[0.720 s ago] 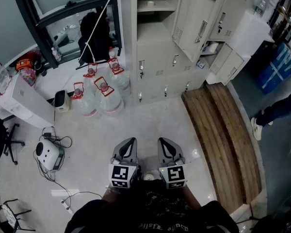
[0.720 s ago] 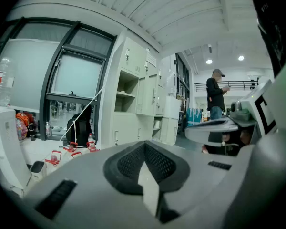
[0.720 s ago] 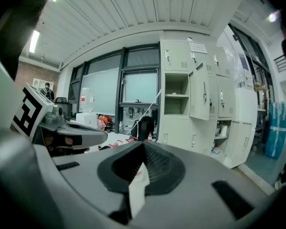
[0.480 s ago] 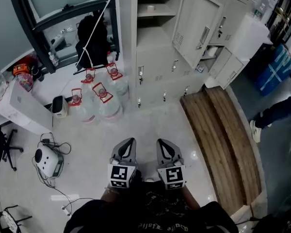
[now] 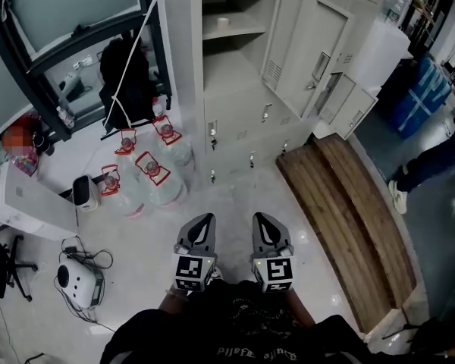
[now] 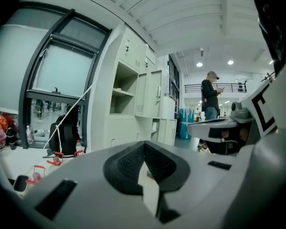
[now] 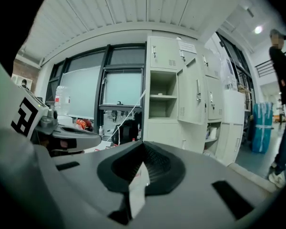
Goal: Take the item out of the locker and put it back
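L gripper (image 5: 200, 221): jaws pressed together tip to tip. Nothing pinched, nothing touched. Held low, close to body, over floor (image 5: 235, 192), aimed toward locker (image 5: 235, 105).

R gripper (image 5: 262, 220): just beside L gripper, parallel, not touching it. Jaws likewise closed pad to pad. Empty, no contact w/ anything.

Item (image 5: 223, 20): small pale object on upper shelf of open compartment, top of locker. Well apart from both grippers. Kind not discernible at this size.

Surface: pale glossy floor w/ light reflections, bare directly ahead of grippers.

Room, L to R:
- Window (image 5: 68, 14), dark frame, far L.
- White unit (image 5: 77, 277) w/ cables, on floor, lower L.
- Black bag (image 5: 129, 78), hung beside window frame.
- Jugs (image 5: 148, 177), red handles, clustered on floor at locker's L foot.
- Locker bank, pale grey. Door (image 5: 296, 48) swung out R of open compartment; more doors ajar further R.
- Wooden boards (image 5: 345, 218), flat on floor R of locker.
- Blue packs (image 5: 426, 89), far R.
- Person (image 5: 421, 177), leg and shoe only, R edge.
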`<action>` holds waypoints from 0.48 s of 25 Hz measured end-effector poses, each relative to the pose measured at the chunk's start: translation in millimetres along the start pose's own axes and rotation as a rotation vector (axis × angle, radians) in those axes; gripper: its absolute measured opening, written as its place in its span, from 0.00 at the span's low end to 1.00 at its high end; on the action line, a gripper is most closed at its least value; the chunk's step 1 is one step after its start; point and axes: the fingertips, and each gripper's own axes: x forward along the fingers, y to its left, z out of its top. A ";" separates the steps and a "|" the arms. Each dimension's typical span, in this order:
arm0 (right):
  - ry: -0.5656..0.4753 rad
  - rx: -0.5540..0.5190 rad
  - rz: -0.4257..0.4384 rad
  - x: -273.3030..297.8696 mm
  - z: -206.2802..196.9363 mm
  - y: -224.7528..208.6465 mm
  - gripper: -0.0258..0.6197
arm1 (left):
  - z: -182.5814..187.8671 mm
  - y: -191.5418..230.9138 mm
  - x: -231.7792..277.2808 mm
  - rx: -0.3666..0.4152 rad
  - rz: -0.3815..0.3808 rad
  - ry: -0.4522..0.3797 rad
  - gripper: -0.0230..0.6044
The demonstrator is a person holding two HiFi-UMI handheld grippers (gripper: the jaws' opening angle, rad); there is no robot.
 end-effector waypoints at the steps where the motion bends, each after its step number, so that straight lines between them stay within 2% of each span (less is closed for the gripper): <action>1: 0.000 0.008 -0.008 3.9 -0.5 0.5 0.04 | 0.7 3.6 5.0 0.004 -0.006 0.000 0.05; 6: 0.030 0.030 -0.032 14.9 -10.6 0.1 0.04 | 4.8 14.9 17.9 0.010 -0.033 -0.002 0.05; 12: 0.038 0.042 -0.014 36.0 -10.4 -4.2 0.05 | 5.1 26.6 27.5 -0.017 -0.033 0.005 0.05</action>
